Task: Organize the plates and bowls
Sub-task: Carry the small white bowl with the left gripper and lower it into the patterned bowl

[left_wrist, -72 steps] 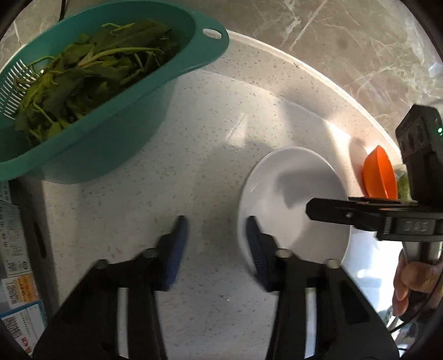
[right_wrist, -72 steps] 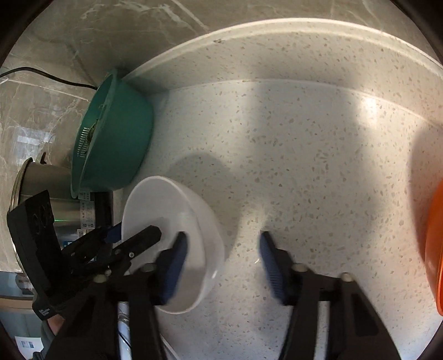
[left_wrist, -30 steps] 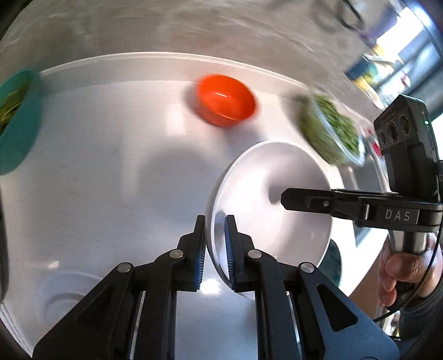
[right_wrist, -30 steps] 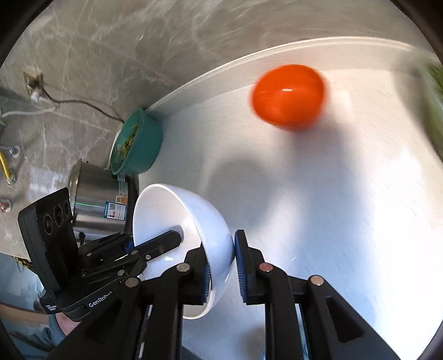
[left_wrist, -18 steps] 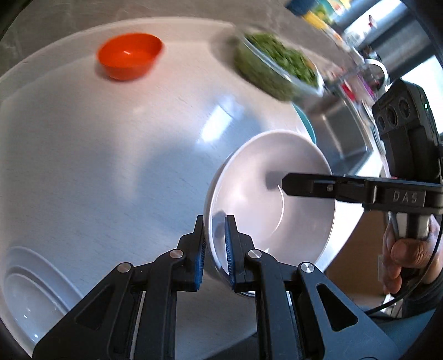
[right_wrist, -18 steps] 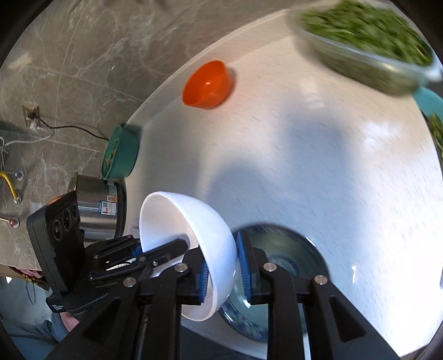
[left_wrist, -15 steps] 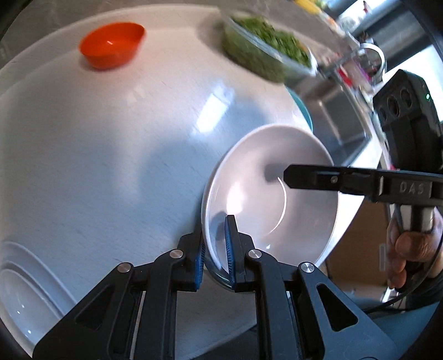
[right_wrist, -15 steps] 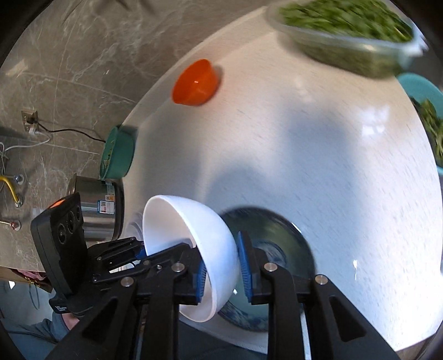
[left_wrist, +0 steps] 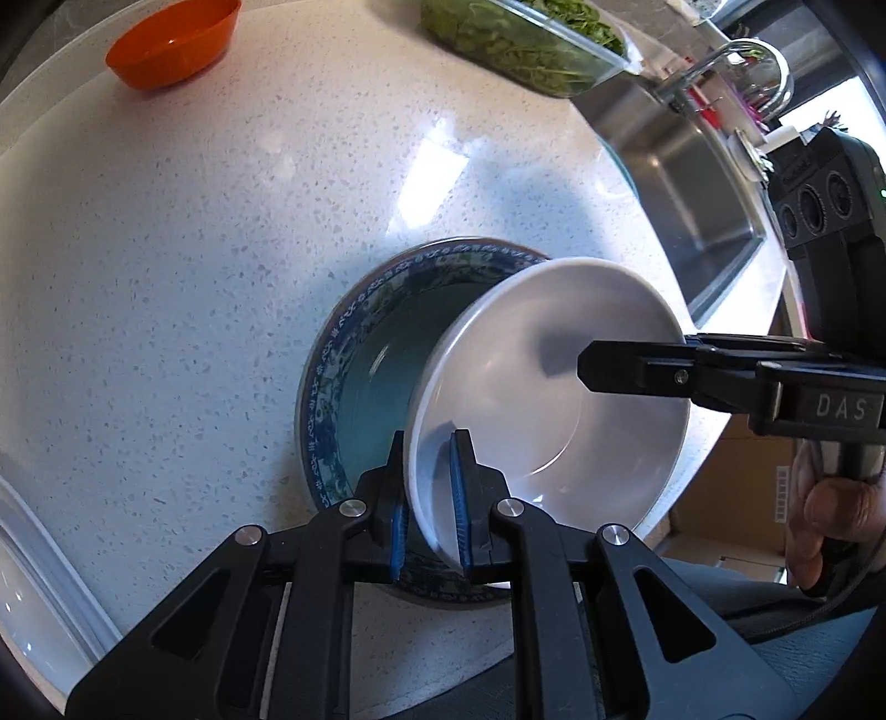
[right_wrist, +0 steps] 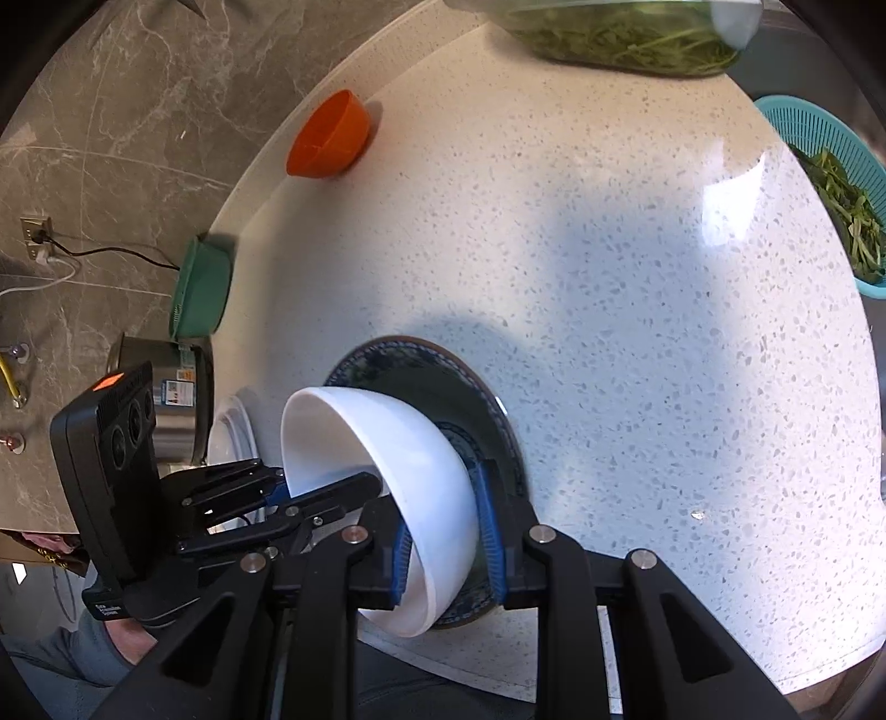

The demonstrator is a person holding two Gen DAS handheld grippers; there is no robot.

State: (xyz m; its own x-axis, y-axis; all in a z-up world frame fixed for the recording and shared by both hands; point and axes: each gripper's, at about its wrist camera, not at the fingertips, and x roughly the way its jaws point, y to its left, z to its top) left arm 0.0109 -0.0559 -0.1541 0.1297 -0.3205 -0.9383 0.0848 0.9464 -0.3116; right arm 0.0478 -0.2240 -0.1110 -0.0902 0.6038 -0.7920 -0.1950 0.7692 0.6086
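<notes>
Left gripper [left_wrist: 426, 498] is clamped on the near rim of a white bowl [left_wrist: 559, 387], one blue pad [left_wrist: 458, 498] inside the bowl and the other outside it. Right gripper [right_wrist: 446, 548] is likewise closed on the same bowl, pinching the opposite wall between its blue pads [right_wrist: 490, 520]. In the left wrist view the right gripper's fingers reach in from the right and meet the bowl's far right rim.

White bowl is held tilted, its mouth turned toward the left gripper, directly over a blue patterned plate [left_wrist: 354, 354]. Whether the bowl touches the plate cannot be told. Plate lies flat on the speckled white counter [left_wrist: 194, 232], close to the counter's near edge.

Orange bowl [left_wrist: 174, 41] sits at the far left of the counter, against the raised back edge. Clear container of greens [left_wrist: 526, 39] stands at the far side, right of the orange bowl. Steel sink [left_wrist: 692, 160] with a curved tap lies to the far right.

In the right wrist view, a green colander [right_wrist: 202, 291] and a steel pot [right_wrist: 166, 399] stand at the left; a teal basket of greens [right_wrist: 819, 183] sits at the right edge.
</notes>
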